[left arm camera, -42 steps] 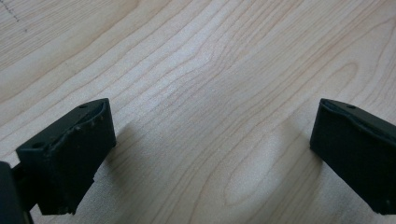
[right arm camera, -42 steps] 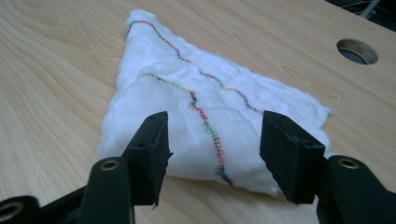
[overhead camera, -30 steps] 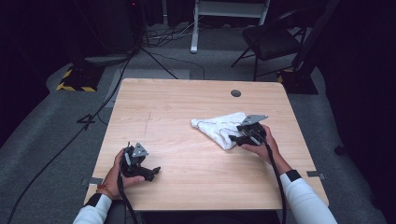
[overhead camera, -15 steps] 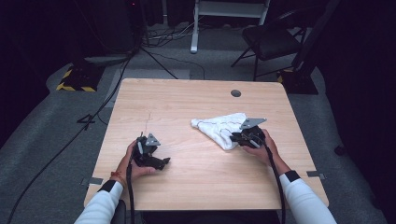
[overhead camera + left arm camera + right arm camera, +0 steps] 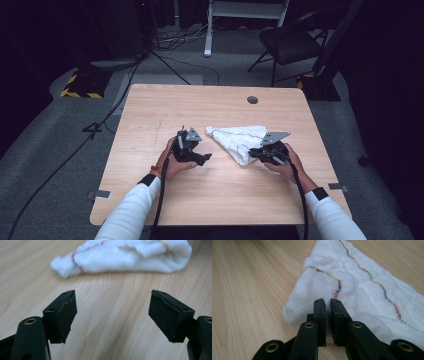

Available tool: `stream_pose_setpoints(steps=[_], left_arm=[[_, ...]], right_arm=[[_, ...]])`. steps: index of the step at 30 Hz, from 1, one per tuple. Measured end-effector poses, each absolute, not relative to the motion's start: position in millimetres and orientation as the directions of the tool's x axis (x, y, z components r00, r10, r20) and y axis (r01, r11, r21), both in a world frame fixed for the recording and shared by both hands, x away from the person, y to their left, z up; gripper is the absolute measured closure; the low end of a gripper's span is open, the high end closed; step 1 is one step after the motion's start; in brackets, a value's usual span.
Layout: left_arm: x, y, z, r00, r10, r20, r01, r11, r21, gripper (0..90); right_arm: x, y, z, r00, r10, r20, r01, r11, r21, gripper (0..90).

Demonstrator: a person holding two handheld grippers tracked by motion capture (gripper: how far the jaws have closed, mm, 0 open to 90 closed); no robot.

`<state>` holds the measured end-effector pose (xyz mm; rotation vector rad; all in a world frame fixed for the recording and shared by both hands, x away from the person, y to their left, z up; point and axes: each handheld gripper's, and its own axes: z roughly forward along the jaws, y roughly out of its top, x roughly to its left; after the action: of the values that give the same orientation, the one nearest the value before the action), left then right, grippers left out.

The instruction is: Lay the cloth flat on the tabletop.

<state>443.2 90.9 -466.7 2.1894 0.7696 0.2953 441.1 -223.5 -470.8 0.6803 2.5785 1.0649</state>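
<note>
High view: white cloth [image 5: 237, 141] lies bunched on table [image 5: 165, 105], right of centre. Right tongs [image 5: 256, 154] just closed, pinching cloth's near corner. Left tongs [image 5: 199, 156] gaping, nothing between, just narrowing, near cloth's left end, not touching. One corner gripped; second grip, spreading or folding left.

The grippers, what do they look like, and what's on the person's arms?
Both the left gripper and right gripper are black, with flat black jaws, brass-coloured rivets, a grey three-cornered plate on top and a trailing black cable. The person wears white sleeves with black wristbands.
</note>
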Motion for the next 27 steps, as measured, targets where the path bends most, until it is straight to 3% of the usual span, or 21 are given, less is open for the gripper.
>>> stream_pose_setpoints(steps=[4,10,18,21,27], left_arm=[[457,69,-464,0.780,0.625,-0.018,0.415,-0.496,0.763,25.0],[479,41,-470,0.775,0.629,-0.060,0.436,-0.465,0.770,27.3],[490,26,-489,0.792,0.610,-0.030,0.437,-0.531,0.726,27.3],[491,25,-492,0.802,0.597,-0.020,0.432,-0.556,0.710,32.5],[489,21,-491,0.836,0.549,-0.014,0.404,-0.597,0.693,58.5]], right_arm=[[436,-230,-468,-0.851,0.520,-0.075,0.313,0.617,0.722,83.3],[430,-243,-469,-0.848,0.524,-0.073,0.321,0.619,0.717,83.3],[421,-266,-468,-0.826,0.560,-0.071,0.352,0.609,0.711,82.7],[421,-280,-465,-0.794,0.604,-0.065,0.377,0.574,0.727,78.7],[426,-285,-454,-0.741,0.669,-0.050,0.379,0.479,0.792,61.3]])
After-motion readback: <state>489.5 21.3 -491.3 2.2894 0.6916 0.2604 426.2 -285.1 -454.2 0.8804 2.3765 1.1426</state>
